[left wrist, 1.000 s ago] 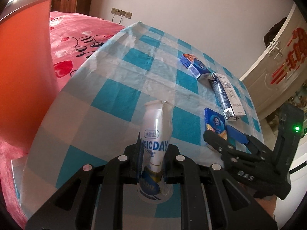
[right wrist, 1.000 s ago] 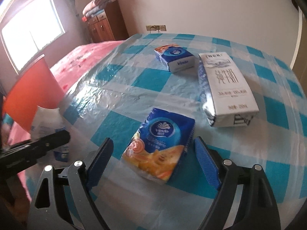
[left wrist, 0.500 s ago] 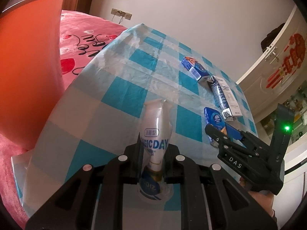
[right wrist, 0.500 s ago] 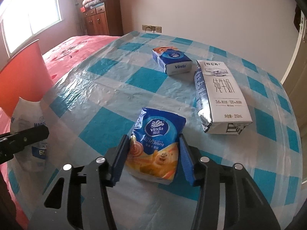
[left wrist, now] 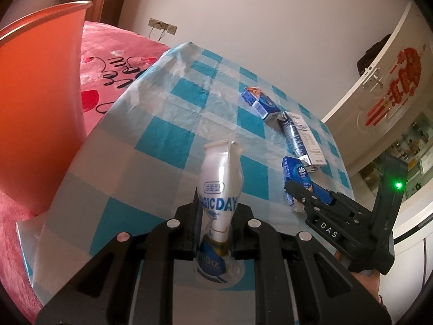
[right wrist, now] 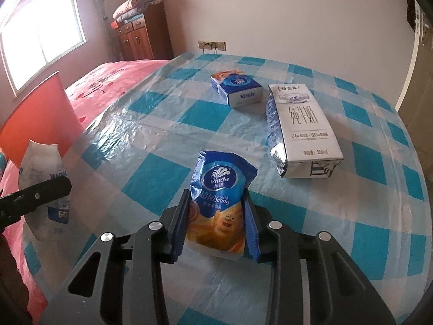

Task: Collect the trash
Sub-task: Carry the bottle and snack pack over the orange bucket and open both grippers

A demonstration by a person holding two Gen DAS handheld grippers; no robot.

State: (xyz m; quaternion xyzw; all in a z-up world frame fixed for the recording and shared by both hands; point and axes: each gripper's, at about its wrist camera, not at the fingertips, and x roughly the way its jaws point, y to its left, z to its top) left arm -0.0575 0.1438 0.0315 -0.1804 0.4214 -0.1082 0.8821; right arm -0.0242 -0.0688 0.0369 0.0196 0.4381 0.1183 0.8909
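Looking along the left gripper [left wrist: 215, 224], a thin white drink bottle [left wrist: 219, 189] is seen clamped at its waist, crumpled and judged light; an orange bin [left wrist: 38, 103] stands to its left. Along the right gripper [right wrist: 216, 224], a soft tissue pack [right wrist: 220, 189] is squeezed between the pads over the slippery checked table cover [right wrist: 162, 135]; a milk carton [right wrist: 303, 127] lies ahead.
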